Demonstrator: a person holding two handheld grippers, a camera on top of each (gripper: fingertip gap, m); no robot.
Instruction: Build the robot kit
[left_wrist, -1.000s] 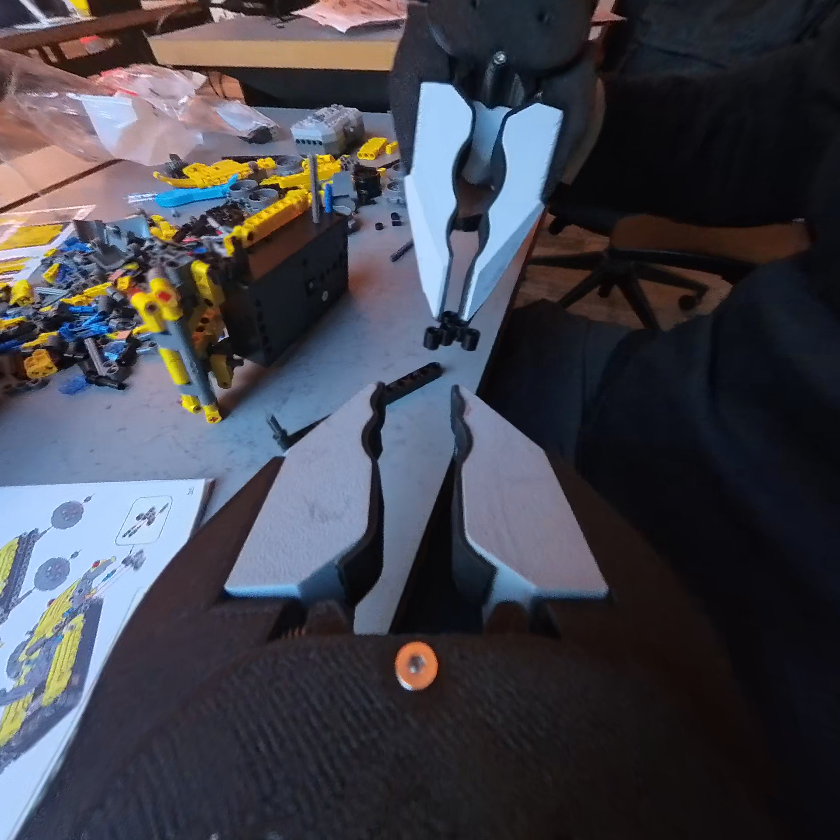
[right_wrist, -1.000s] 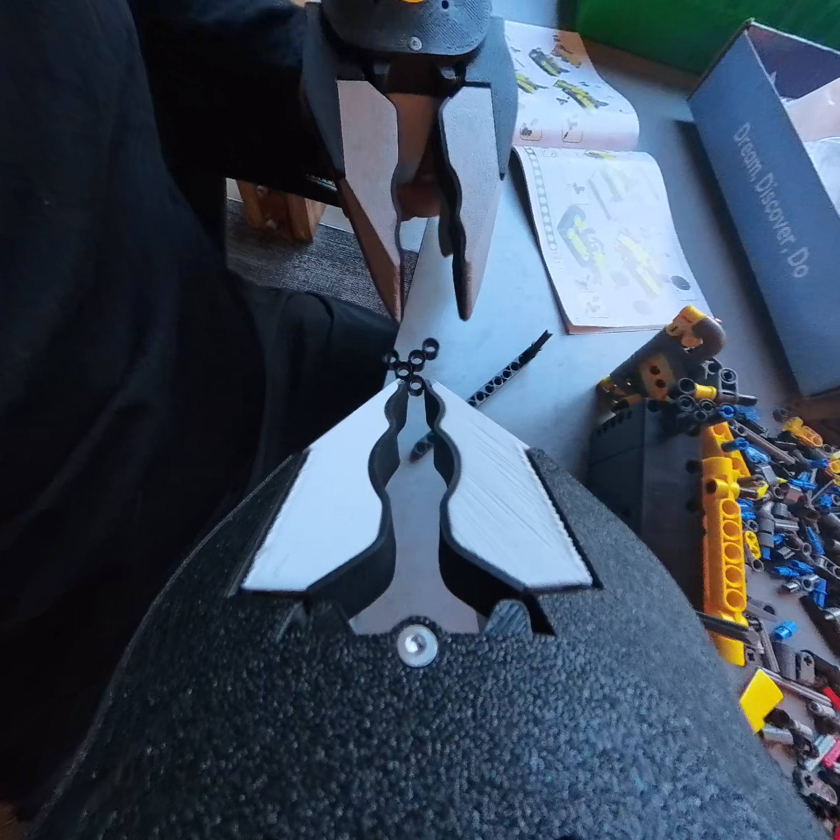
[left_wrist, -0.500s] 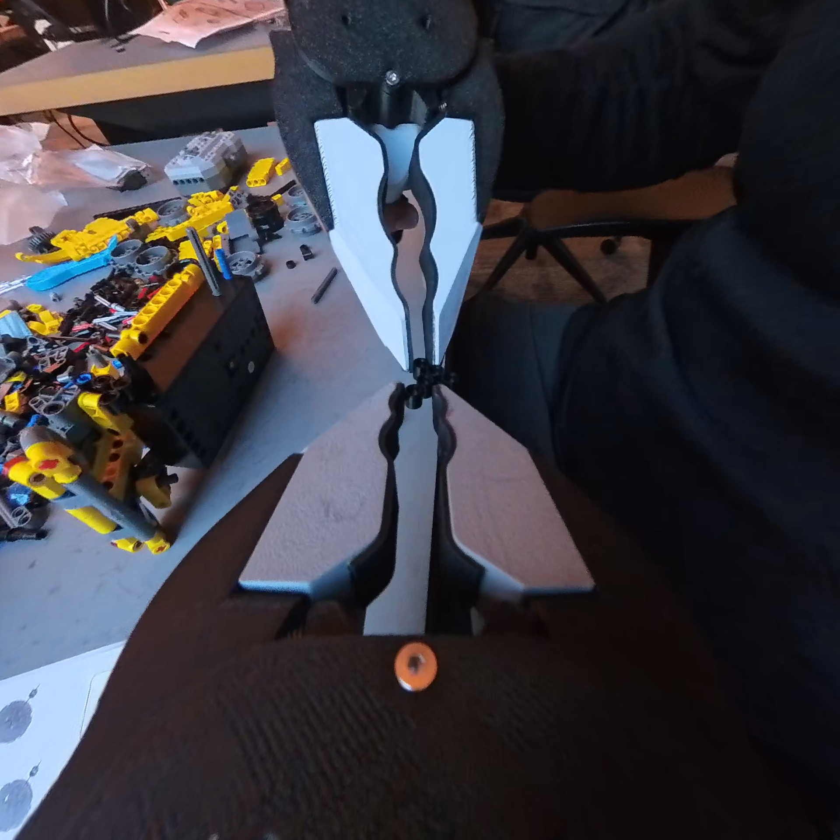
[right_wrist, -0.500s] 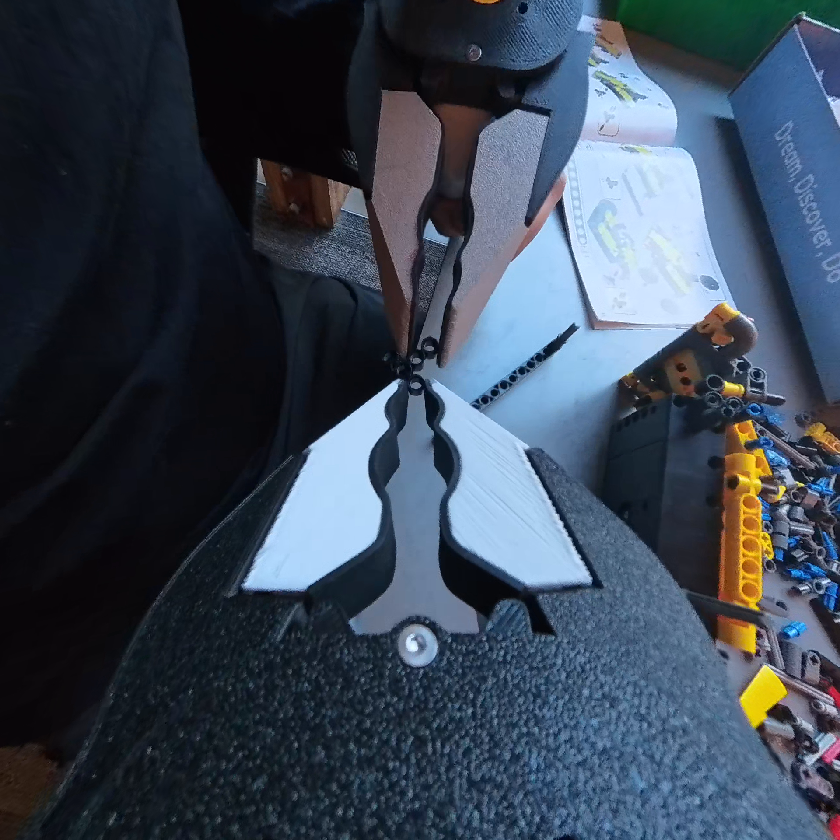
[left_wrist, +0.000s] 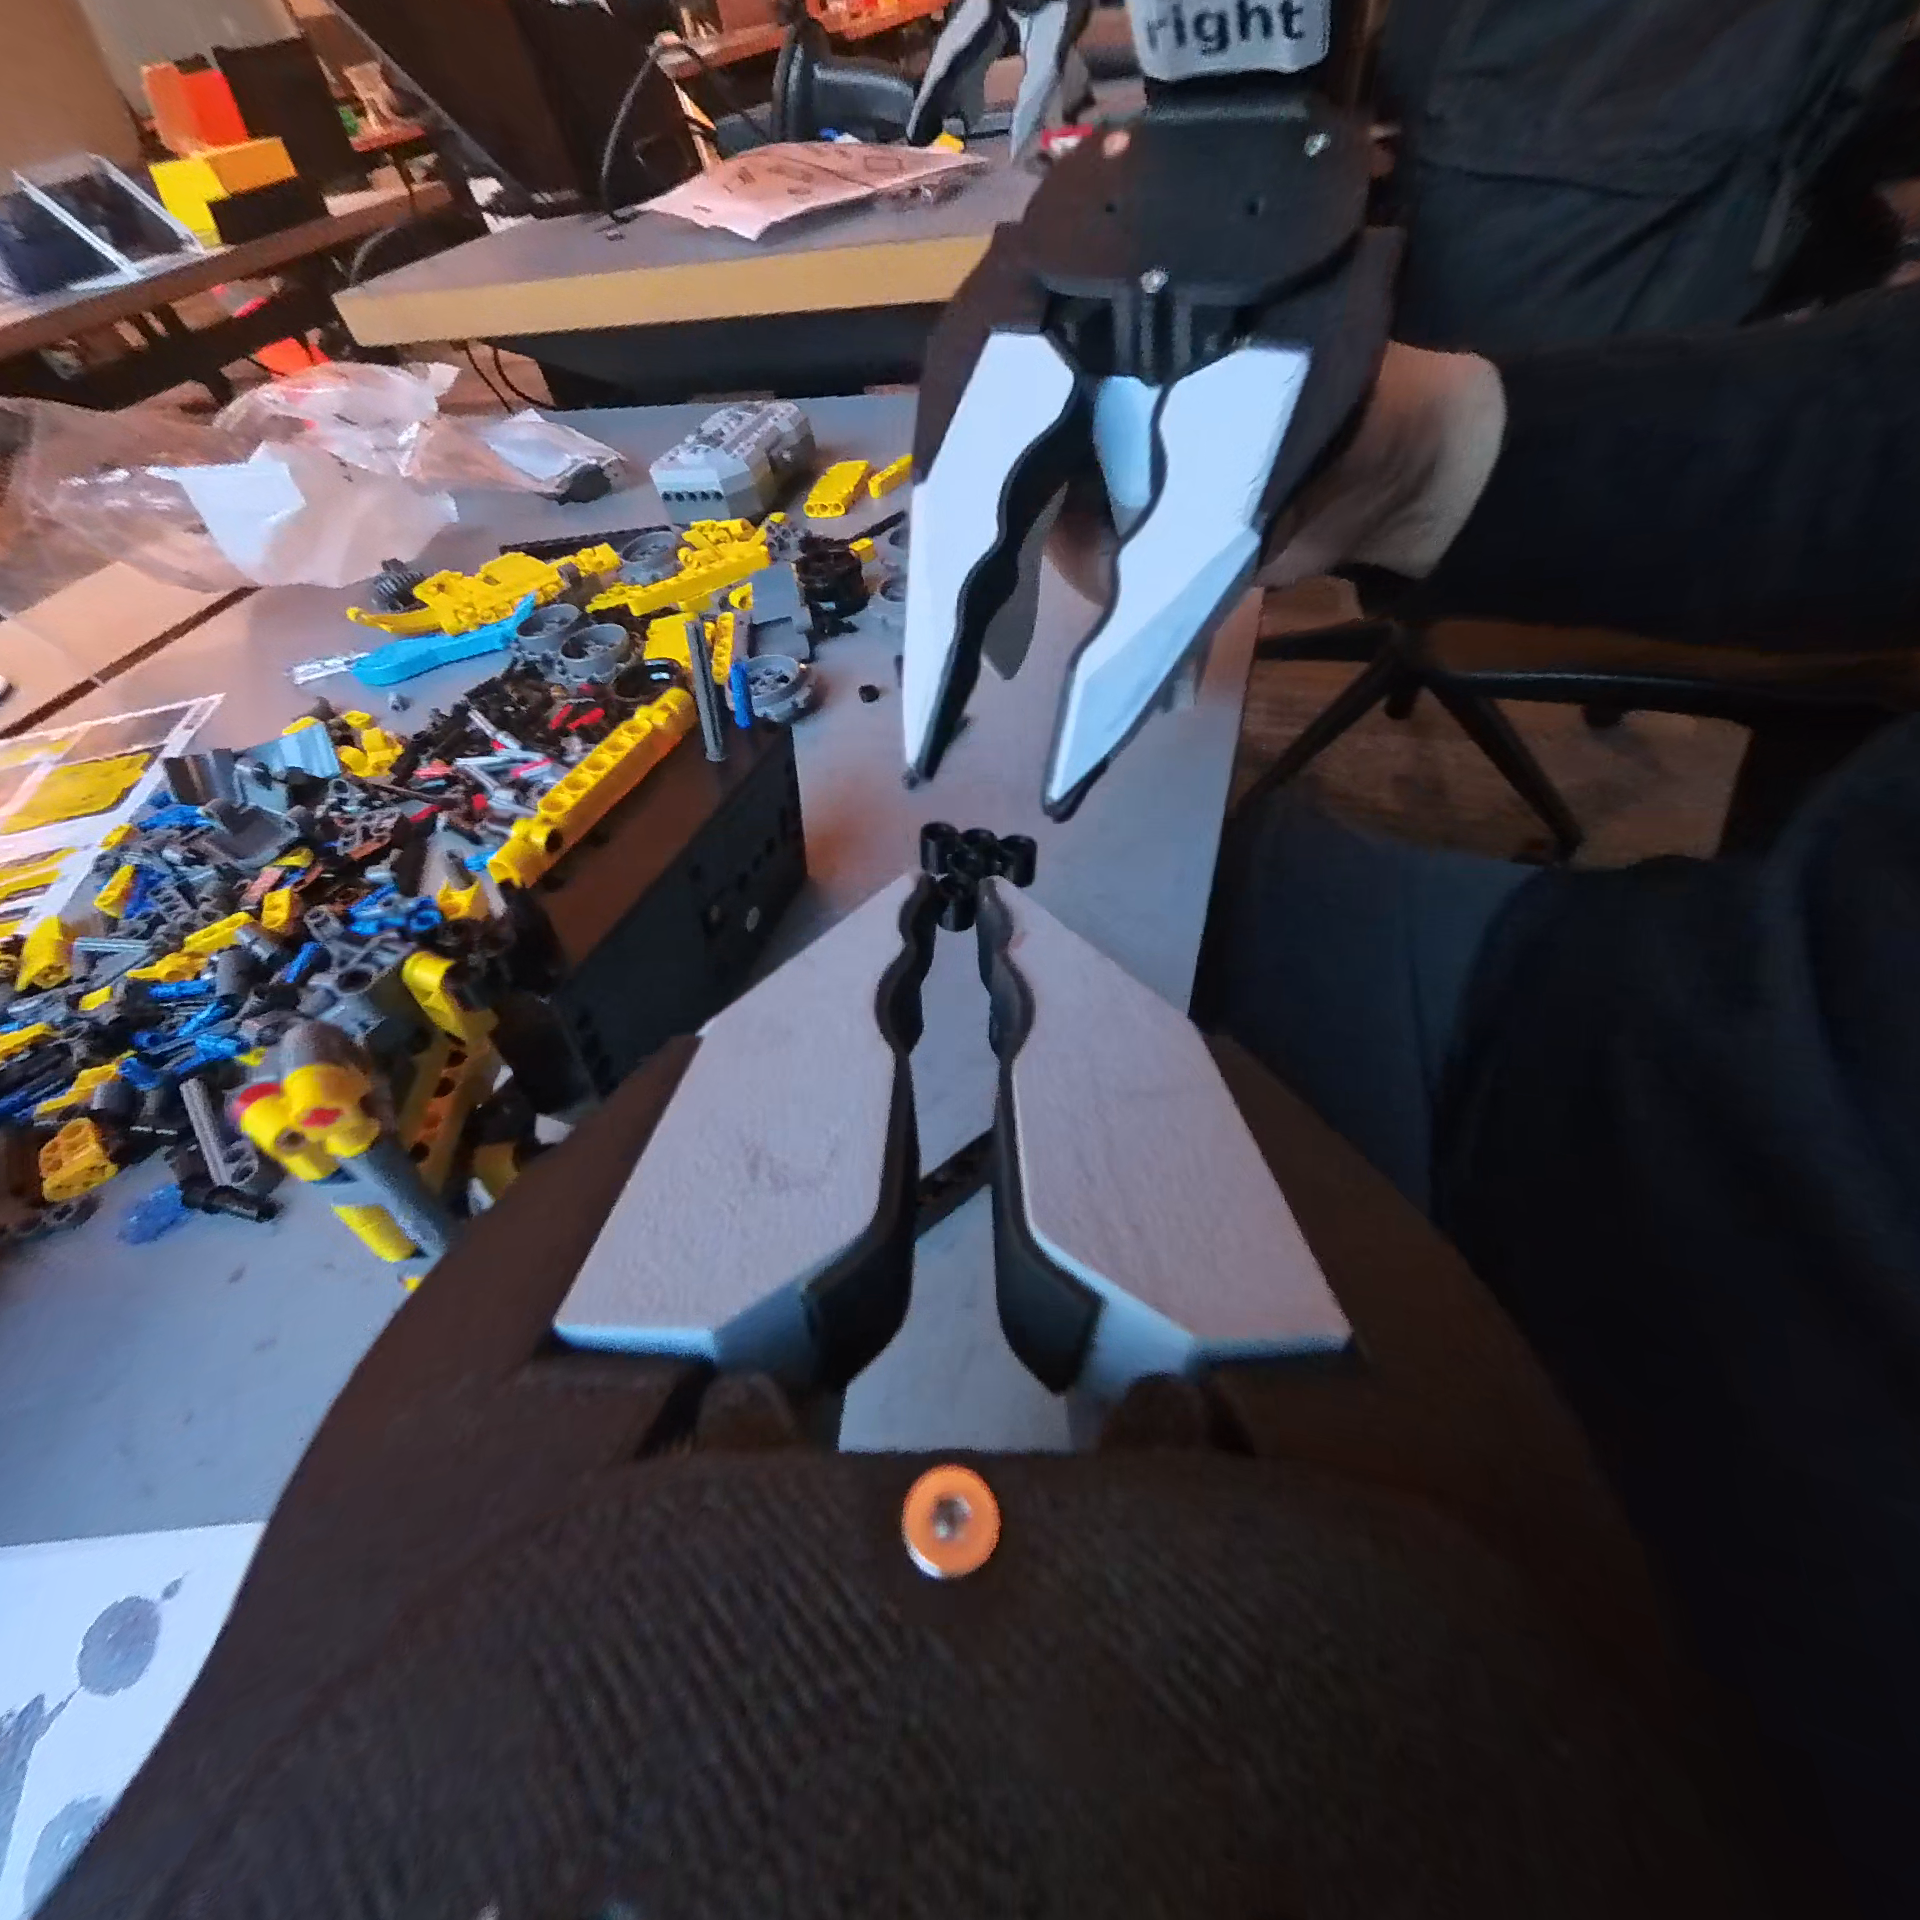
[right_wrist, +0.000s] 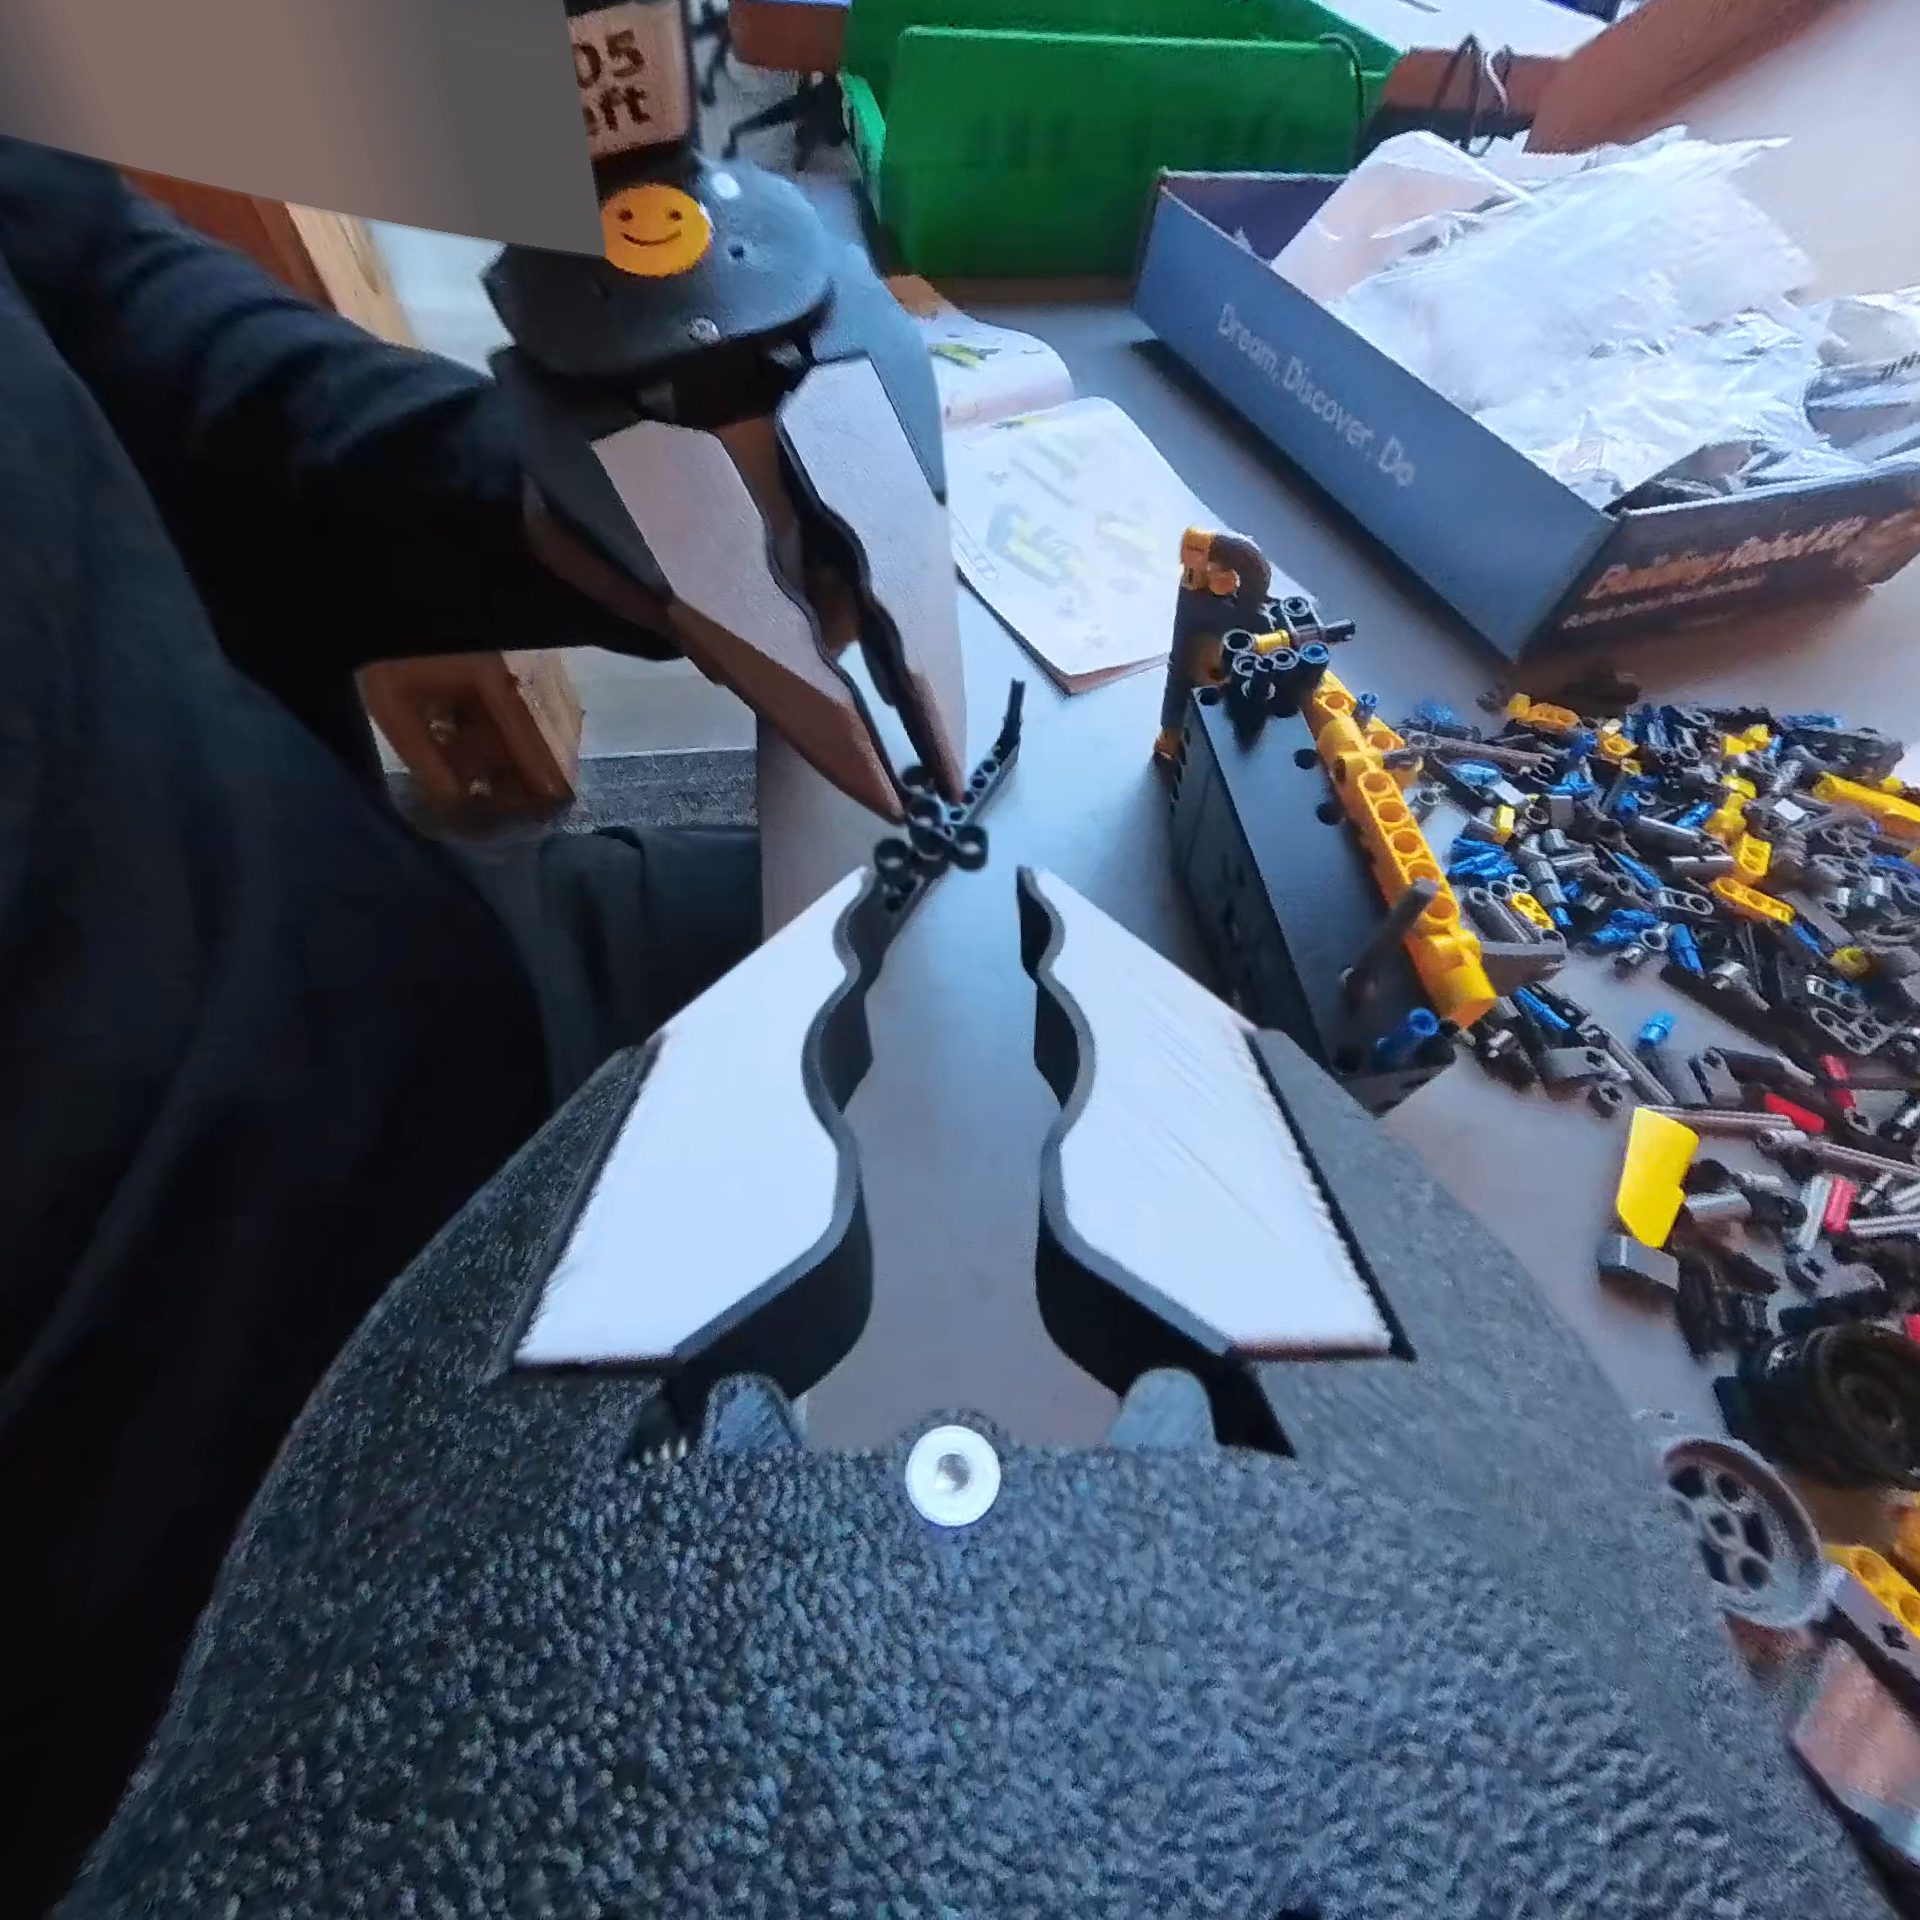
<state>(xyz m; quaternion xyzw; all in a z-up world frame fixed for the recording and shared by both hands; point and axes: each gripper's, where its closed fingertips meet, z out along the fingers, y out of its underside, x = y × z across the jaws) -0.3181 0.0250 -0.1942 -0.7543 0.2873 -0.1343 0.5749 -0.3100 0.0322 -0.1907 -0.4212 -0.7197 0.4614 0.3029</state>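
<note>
- Black connector (left_wrist: 974, 854): a small T-shaped piece with round holes, held in the air over the near edge of the table (left_wrist: 156, 1382), pinched at its stem by the left tongs (left_wrist: 961, 906). Its cross-bar sticks out past the tips, probably so that the holes stay free.
- Left tongs: closed down to a narrow slit on the connector; in the right wrist view they (right_wrist: 914, 795) are seen coming in from the upper left, tips clamped on the piece (right_wrist: 932, 844).
- Right tongs (right_wrist: 943, 883): spread apart and empty. In the left wrist view they (left_wrist: 987, 779) hang tips-down just above the connector, near it but apart.
- Black beam (right_wrist: 992, 764): a long holed strip lying flat on the table just beyond the connector, untouched by either pair of tongs.
- Black block (left_wrist: 686, 894): a boxy part standing on the table beside the tongs, with a yellow beam (left_wrist: 592, 784) fixed along its top edge and a grey and yellow assembly (left_wrist: 343, 1132) at its near end.
- Loose parts (right_wrist: 1683, 862): a heap of blue, yellow, black and grey pieces spread on the table beyond the block, with wheels (right_wrist: 1733, 1527) among them, seemingly kept within reach.
- Booklet (right_wrist: 1060, 530): lying open on the table behind the left tongs.
- Blue box (right_wrist: 1382, 457): an open cardboard box at the far side, filled with crumpled clear plastic bags (right_wrist: 1621, 260); what the bags hold cannot be told.
- Green crate (right_wrist: 1122, 135): standing beyond the table; its contents are hidden.
</note>
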